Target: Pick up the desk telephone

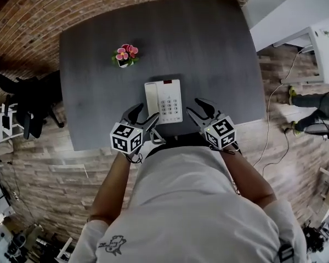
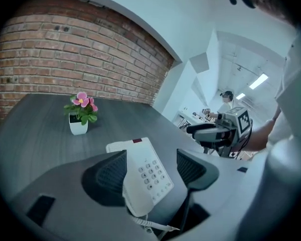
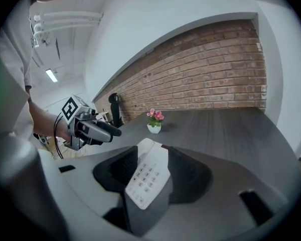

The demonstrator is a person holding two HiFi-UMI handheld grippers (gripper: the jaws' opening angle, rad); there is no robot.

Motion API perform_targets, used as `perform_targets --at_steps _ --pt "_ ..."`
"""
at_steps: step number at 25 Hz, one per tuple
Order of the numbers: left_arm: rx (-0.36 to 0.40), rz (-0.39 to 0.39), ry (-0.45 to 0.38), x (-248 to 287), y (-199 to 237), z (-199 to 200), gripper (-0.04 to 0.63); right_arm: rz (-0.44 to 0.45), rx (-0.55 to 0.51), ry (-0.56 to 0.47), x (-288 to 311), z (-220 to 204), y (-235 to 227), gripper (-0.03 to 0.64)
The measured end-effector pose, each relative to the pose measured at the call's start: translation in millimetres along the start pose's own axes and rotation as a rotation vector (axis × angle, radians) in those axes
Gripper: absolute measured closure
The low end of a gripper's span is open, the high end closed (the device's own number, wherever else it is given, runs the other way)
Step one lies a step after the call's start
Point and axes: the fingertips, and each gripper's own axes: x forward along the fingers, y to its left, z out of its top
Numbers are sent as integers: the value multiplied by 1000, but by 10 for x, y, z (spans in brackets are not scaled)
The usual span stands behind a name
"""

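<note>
A white desk telephone point(image 1: 163, 101) with a keypad and a small red light lies flat near the front edge of the dark grey table point(image 1: 208, 48), its handset on the left side. My left gripper point(image 1: 144, 114) hovers open at the phone's near left corner. My right gripper point(image 1: 197, 107) hovers open off its near right corner. In the left gripper view the phone point(image 2: 145, 172) shows beyond the spread jaws of the left gripper point(image 2: 150, 157), untouched. In the right gripper view the phone point(image 3: 148, 174) likewise lies ahead of the right gripper point(image 3: 153, 159), with nothing pressed between the pads.
A small white pot of pink flowers point(image 1: 125, 55) stands behind the phone, toward the table's left. A black chair point(image 1: 27, 100) sits off the table's left side. A white desk point(image 1: 318, 43) and floor cables point(image 1: 274, 125) lie to the right. The phone's coiled cord point(image 2: 140, 220) trails toward me.
</note>
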Motion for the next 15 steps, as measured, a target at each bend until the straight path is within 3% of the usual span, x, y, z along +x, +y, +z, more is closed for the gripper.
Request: perform_targets --at_steps 9,15 --pt "-98 -37 104 319 357 -382 235 66 81 125 404 -470 -161 439" --pt "-149 -128 136 515 491 -585 213 129 142 229 664 -910 -245 446"
